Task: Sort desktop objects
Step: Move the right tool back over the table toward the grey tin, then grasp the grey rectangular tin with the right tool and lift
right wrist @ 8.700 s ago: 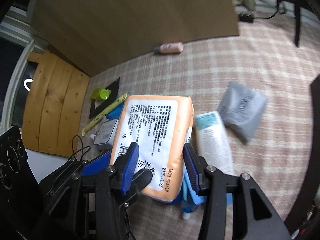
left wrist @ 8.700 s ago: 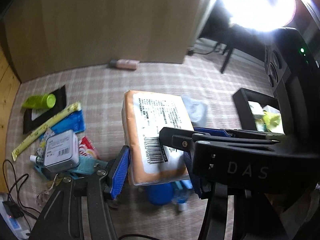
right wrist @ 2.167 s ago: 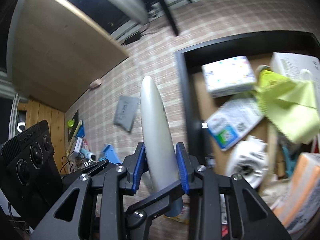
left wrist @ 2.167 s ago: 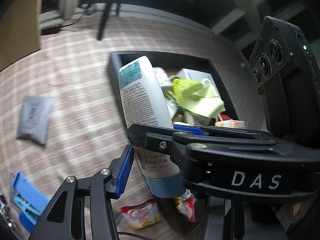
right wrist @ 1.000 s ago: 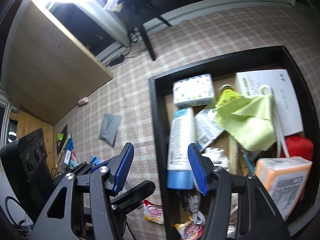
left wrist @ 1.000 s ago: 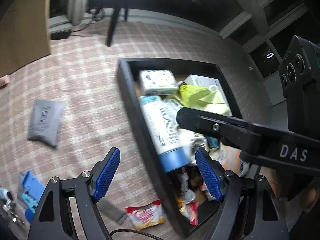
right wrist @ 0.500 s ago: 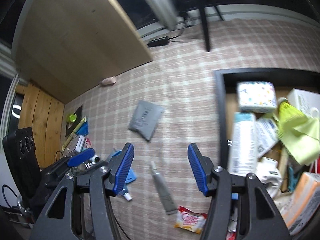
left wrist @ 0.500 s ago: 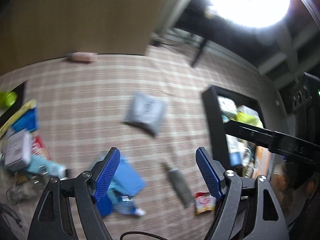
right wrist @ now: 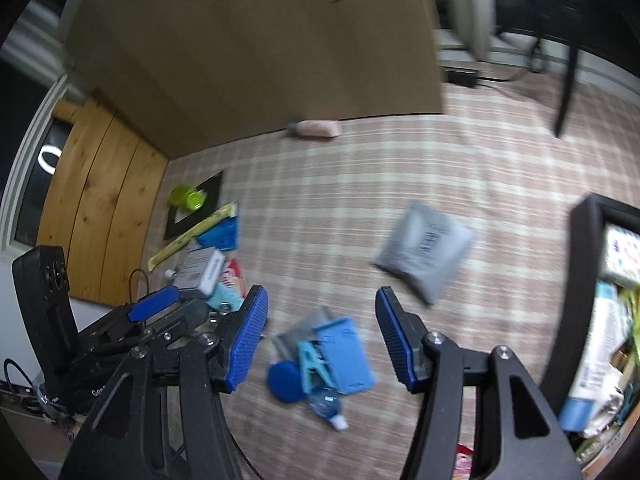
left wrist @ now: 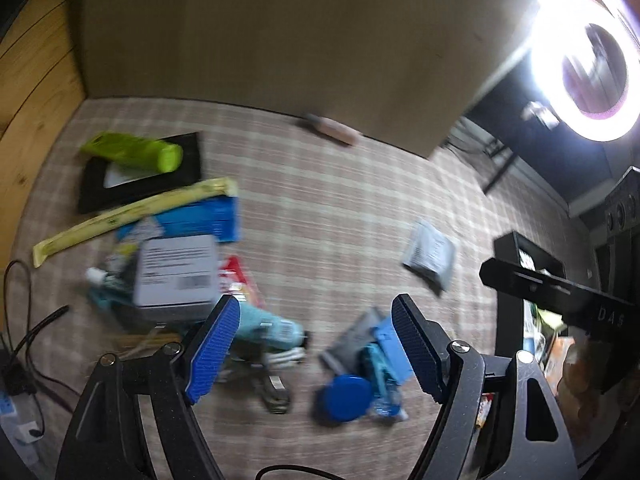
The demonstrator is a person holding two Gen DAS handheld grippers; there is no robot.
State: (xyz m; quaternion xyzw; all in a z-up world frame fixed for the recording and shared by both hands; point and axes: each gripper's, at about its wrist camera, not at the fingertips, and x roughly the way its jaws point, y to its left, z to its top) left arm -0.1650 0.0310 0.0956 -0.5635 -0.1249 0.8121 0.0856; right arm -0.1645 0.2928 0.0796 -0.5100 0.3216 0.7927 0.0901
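- White tube with blue cap [right wrist: 596,360] now lying inside the black storage box [right wrist: 576,280], at its left wall; clamped between the right jaws 2.2 s ago, so drop-off done.
- Orange tissue pack, gripped 8.7 s ago, likewise boxed by 1.0 s ago; only a blurred orange sliver at the left view's right edge now, not certain.
- Right gripper [right wrist: 320,336]: jaws spread wide, nothing between them. Left gripper [left wrist: 312,344]: same, released and empty.
- Both cameras swung off the box within the last second, back onto the checked cloth [right wrist: 340,208]. Judged: search for the next item under way.
- Nearest candidates under the right jaws: light-blue box [right wrist: 344,356], blue round cap [right wrist: 285,380], teal clip [right wrist: 310,364], heaped and touching. Grey pouch [right wrist: 426,250] apart, up and right.
- Left view only: grey tin with barcode label [left wrist: 176,276] over a red packet [left wrist: 240,284], teal tube [left wrist: 268,328], black cable [left wrist: 24,344], ring light [left wrist: 588,68].
- Right view only: box contents, incl. spotted white packet [right wrist: 622,252].
- Both views: green bottle [left wrist: 136,154] on a black frame [left wrist: 140,180], yellow stick sachet [left wrist: 132,216], pink tube [right wrist: 318,129] by the board.
- Heavy motion blur; labels unreadable.
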